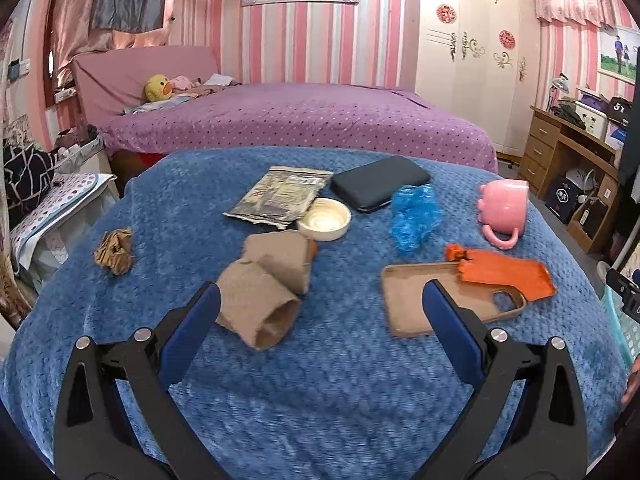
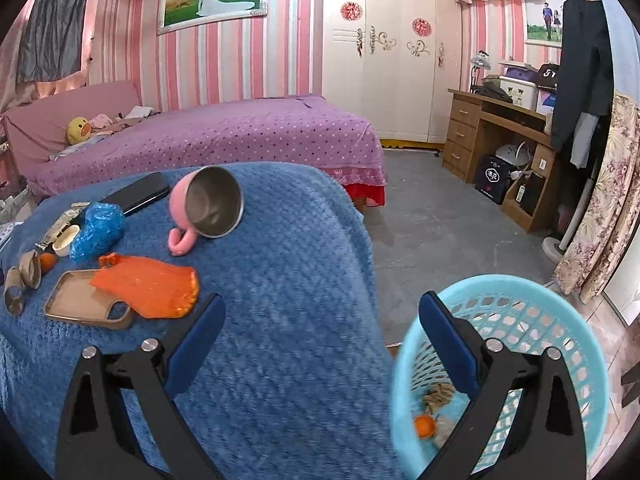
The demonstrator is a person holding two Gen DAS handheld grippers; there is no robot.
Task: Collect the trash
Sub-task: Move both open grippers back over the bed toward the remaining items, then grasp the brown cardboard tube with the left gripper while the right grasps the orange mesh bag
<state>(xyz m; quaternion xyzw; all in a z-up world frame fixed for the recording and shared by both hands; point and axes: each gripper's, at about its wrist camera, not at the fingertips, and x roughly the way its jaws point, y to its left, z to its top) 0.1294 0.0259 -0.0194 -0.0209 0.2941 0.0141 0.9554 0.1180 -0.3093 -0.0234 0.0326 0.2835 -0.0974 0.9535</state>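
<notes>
Blue fleece is covering the tabletop point(image 1: 320, 400), and the left claw point(image 1: 320, 308) is hovering spread wide, empty, its left pad just beside the cardboard tube point(image 1: 260, 304). The right claw point(image 2: 322, 320) is hanging spread and empty over the teal basket point(image 2: 560, 320). Risk: closing off-centre could crush the tube or roll it toward the phone case point(image 1: 412, 300).

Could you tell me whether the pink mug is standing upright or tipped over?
Tipped: the pink mug lies sideways, mouth facing the right camera.
</notes>
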